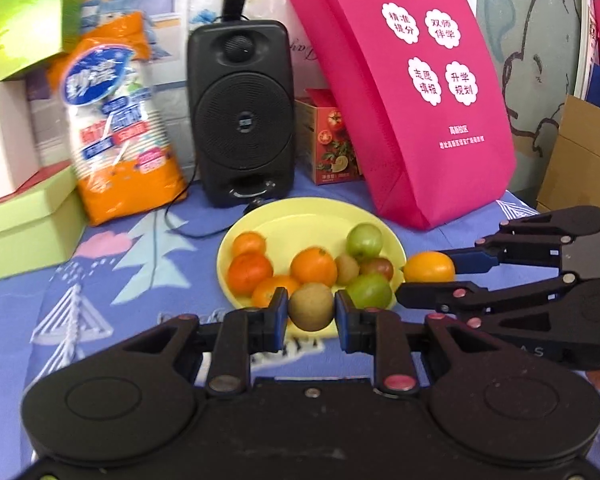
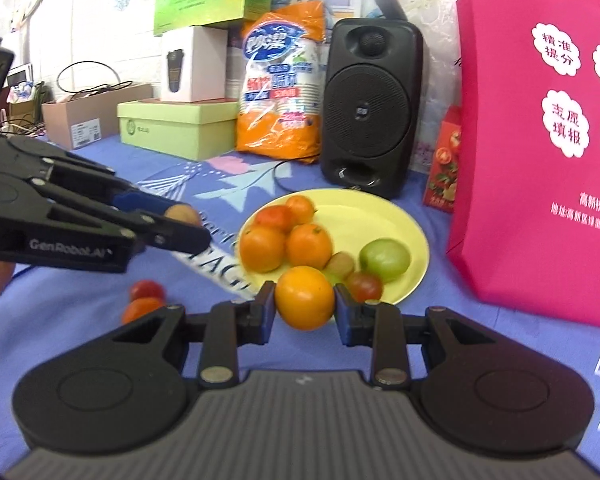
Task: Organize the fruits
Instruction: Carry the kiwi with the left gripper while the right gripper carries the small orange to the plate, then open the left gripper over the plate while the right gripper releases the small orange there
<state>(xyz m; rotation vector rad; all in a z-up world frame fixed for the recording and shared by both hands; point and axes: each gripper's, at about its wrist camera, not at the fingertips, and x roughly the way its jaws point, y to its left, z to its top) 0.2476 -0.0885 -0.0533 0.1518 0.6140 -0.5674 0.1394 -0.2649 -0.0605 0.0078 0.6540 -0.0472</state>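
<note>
Kiwi [image 1: 310, 306] in left claw [image 1: 311, 312], orange [image 2: 304, 297] in right claw [image 2: 305, 308]

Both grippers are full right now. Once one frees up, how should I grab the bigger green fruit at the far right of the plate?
Grip the green fruit across its round middle, coming from above with fingers left and right. Its top and plate-rim side are bare; a kiwi and a small reddish fruit crowd its near-left, so a low approach would likely nudge them on the yellow plate.
</note>
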